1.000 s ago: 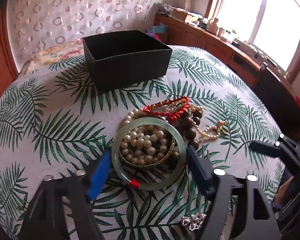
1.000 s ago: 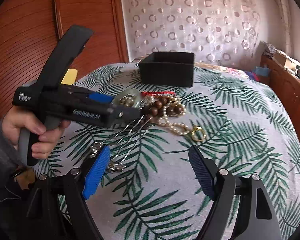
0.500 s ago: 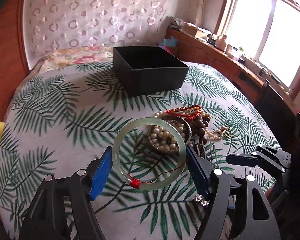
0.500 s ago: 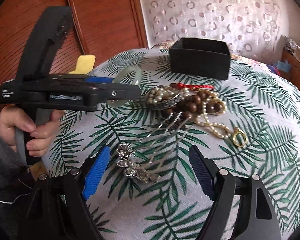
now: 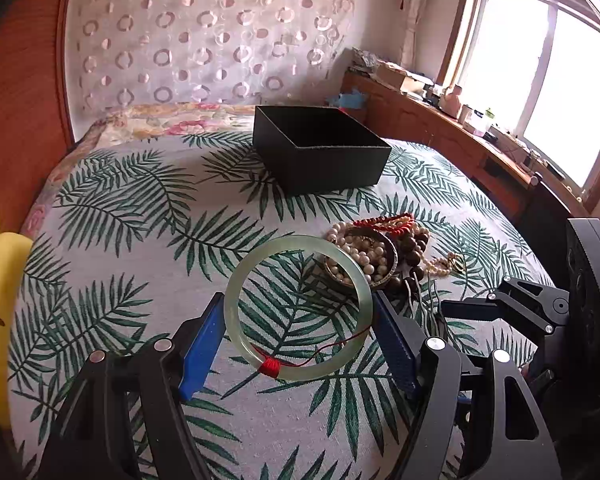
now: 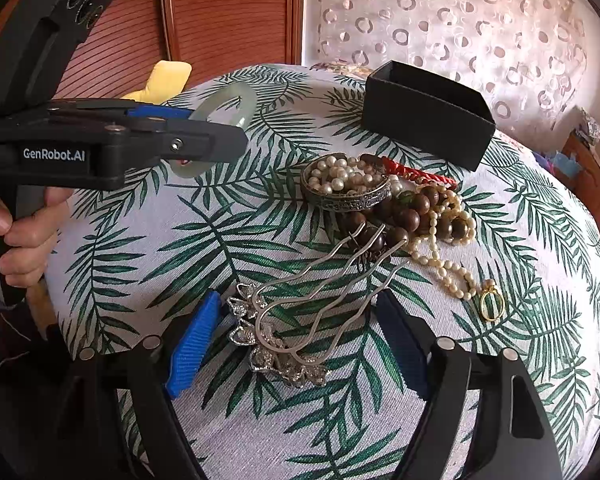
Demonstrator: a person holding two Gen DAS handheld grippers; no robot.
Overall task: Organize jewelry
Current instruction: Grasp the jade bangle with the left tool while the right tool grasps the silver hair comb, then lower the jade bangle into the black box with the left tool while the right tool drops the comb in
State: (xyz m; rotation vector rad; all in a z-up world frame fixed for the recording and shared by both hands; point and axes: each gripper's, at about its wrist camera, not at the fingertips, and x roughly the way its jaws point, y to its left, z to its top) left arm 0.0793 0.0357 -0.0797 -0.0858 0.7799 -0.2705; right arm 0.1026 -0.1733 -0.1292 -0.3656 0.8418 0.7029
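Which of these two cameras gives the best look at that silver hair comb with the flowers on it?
The right wrist view. There the silver hair comb lies in full sight on the leaf-print cloth, flowers and wavy prongs plain, between the open fingers of the right gripper. The left wrist view catches only a few prong tips beside the bead pile.

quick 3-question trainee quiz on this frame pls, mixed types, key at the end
1. True or false: the left gripper holds the jade bangle across its width.
2. Which piece lies between the open right gripper fingers? A) gold ring B) silver hair comb C) red bead strand
3. Fill in: the black box stands ____ the jewelry pile.

Key: 1 true; 2 B; 3 beyond.
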